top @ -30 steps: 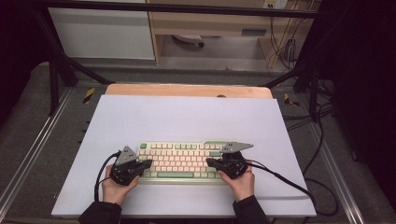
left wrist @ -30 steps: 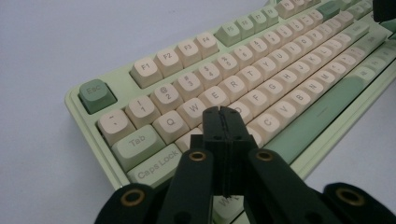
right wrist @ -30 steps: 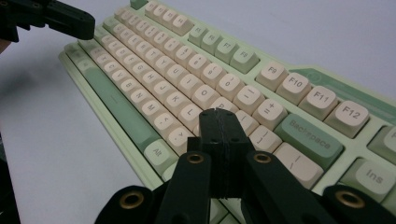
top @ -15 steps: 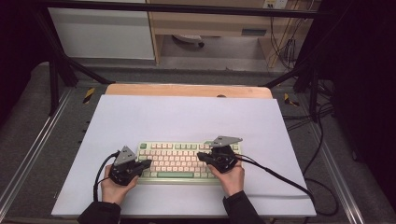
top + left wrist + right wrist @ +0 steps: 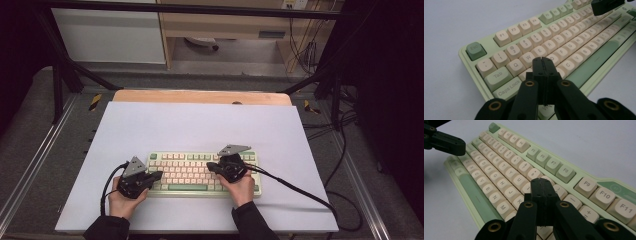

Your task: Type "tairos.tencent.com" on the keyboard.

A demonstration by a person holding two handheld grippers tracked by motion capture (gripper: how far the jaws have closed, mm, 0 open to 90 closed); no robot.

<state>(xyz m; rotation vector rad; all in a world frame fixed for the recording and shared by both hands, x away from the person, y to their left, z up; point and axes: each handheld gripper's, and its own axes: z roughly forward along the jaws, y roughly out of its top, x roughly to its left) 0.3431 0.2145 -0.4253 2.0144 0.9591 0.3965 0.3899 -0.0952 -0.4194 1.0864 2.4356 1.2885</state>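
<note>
- Green-and-cream keyboard (image 5: 202,171) lies on the white mat (image 5: 200,125), near its front edge.
- Left gripper (image 5: 543,61) over the keyboard's left keys, jaws closed, empty.
- Right gripper (image 5: 542,182) over its right-centre keys, closed, empty.
- Step judged: key-pressing; next calls for a tip lowered squarely onto one key.

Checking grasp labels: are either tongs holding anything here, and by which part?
Nothing held. Left tongs and right tongs are both shut with nothing between them, tips poised over the keyboard keys.
</note>
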